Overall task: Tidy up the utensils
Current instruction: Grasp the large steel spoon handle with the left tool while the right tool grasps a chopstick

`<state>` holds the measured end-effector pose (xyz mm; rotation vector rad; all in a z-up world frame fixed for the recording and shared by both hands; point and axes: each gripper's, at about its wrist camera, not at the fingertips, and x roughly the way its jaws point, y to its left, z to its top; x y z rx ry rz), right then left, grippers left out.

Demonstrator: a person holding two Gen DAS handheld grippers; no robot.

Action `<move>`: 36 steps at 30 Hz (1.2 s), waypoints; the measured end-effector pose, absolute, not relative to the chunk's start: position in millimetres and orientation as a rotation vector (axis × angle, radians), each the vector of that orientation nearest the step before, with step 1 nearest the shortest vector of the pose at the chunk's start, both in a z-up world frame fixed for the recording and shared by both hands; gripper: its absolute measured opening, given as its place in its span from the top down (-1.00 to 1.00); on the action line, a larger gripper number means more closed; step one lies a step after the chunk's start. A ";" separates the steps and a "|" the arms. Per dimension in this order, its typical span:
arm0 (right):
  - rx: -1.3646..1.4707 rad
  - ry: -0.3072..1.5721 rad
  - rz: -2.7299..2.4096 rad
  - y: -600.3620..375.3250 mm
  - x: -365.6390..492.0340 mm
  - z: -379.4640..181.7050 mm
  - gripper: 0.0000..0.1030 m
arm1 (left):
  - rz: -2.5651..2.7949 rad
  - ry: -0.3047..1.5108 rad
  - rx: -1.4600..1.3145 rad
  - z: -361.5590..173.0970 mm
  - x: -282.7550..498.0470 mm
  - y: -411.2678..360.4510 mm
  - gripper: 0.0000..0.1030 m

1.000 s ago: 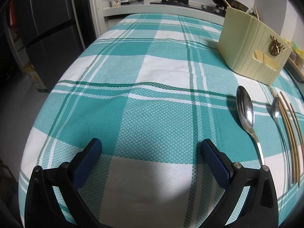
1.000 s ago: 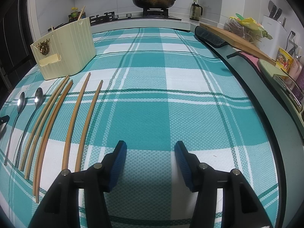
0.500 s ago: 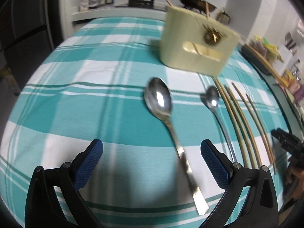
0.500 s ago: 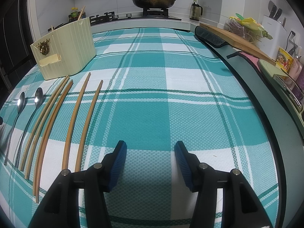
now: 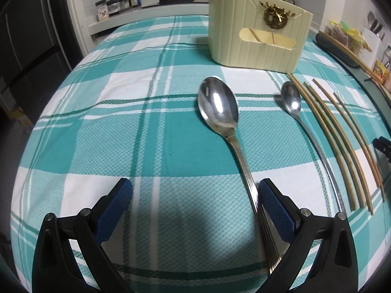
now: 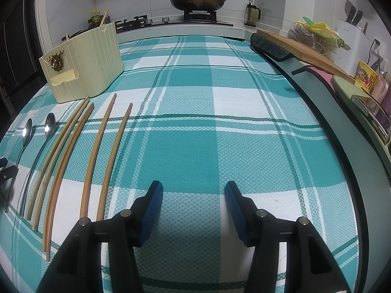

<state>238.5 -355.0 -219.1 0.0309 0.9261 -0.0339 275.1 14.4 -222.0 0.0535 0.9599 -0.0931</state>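
The left gripper (image 5: 195, 207) is open over the cloth-covered desk (image 5: 97, 127), nothing pinched; the big spoon (image 5: 220, 107) lies ahead of it, its handle running back along the inner face of the right-hand finger, contact unclear. Right of that lie the small spoon (image 5: 290, 100) and then the chopsticks (image 5: 342, 134), side by side. Beyond the spoons stands the cream holder (image 5: 254, 36), upright; two stick ends poke from its top and thin sticks show through its front slot. The right gripper (image 6: 193, 210) is also open and empty, over bare cloth, with chopsticks just to its left and the holder far ahead-left.
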 end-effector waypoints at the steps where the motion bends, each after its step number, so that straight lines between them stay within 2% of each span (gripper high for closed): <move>1: 0.031 0.926 -0.034 -355.1 238.5 -219.2 -0.06 | -0.091 0.961 0.053 -222.5 276.0 16.0 -0.99; 11: 0.038 0.928 -0.028 -357.0 238.5 -218.5 -0.06 | -0.101 0.958 0.057 -223.2 273.5 26.1 -0.99; 19: 0.090 1.060 0.175 -321.7 266.0 -189.5 -0.05 | -0.120 0.960 0.069 -223.1 272.9 28.5 -0.99; 21: 0.057 1.108 0.213 -303.8 278.0 -198.2 0.15 | -0.127 0.962 0.077 -223.0 272.7 30.1 -0.99; 24: -0.063 1.145 0.207 -284.8 287.8 -212.8 0.69 | -0.130 0.967 0.084 -222.4 271.3 36.1 -0.99; 26: -0.086 1.152 0.195 -284.9 288.9 -213.9 0.79 | -0.134 0.973 0.095 -221.9 270.2 41.6 -0.99; 31: -0.077 1.198 0.164 -300.5 288.7 -212.5 0.82 | -0.165 1.034 0.121 -219.8 275.3 55.0 -0.99; 34: -0.055 1.230 0.202 -306.6 290.6 -210.8 0.64 | -0.211 1.085 0.143 -218.2 283.4 53.8 -0.99; 36: -0.037 1.247 0.230 -308.0 293.4 -209.7 0.45 | -0.252 1.106 0.148 -217.9 290.3 47.1 -0.99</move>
